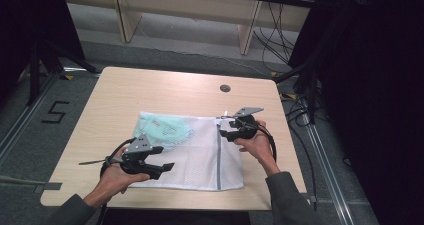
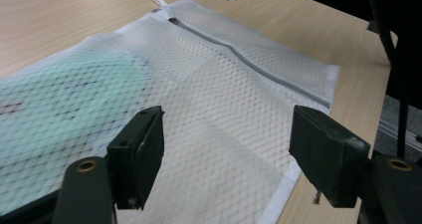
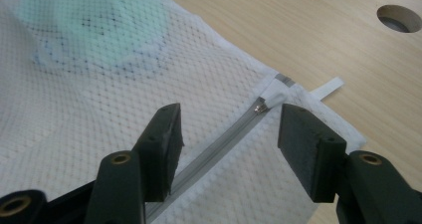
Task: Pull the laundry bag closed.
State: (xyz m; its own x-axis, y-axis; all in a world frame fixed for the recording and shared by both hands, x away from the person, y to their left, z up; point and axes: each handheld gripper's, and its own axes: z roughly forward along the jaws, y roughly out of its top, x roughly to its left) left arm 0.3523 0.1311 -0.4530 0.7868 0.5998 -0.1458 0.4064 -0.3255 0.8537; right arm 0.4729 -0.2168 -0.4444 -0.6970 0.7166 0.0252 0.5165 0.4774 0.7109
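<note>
**A:** Looking down from the high view, what lay on the bench [image 1: 165,85]?

**B:** A white mesh laundry bag [image 1: 200,155] lay flat on it, with a pale green garment [image 1: 167,128] showing through the mesh at its far left end. The left gripper [image 1: 162,169] hung over the bag's near left corner, jaws parted and empty. The right gripper [image 1: 226,131] hovered at the far end of the zipper [image 1: 219,157], jaws also apart, nothing between them.

**A:** And the left gripper view?

**B:** Both black jaws stood wide with only mesh beneath them, not pinching it. The bag [image 2: 214,114] spread out ahead of the jaws, the green garment [image 2: 64,99] to the left of the left jaw, and the zipper [image 2: 249,59] ran slantwise farther ahead, towards the right. The bag's near corner sat just below the right jaw, at the bench edge.

**A:** The right gripper view?

**B:** Open again, and holding nothing. The zipper [image 3: 224,139] ran up between the two jaws, and its metal slider [image 3: 260,106] sat just ahead of the gap, close to the right jaw's tip. A white pull tab [image 3: 329,87] stuck out beyond the bag's corner onto bare wood. The green garment [image 3: 99,30] lay well ahead and to the left, inside the mesh. A round hole [image 3: 398,17] in the bench showed far ahead on the right.
</note>
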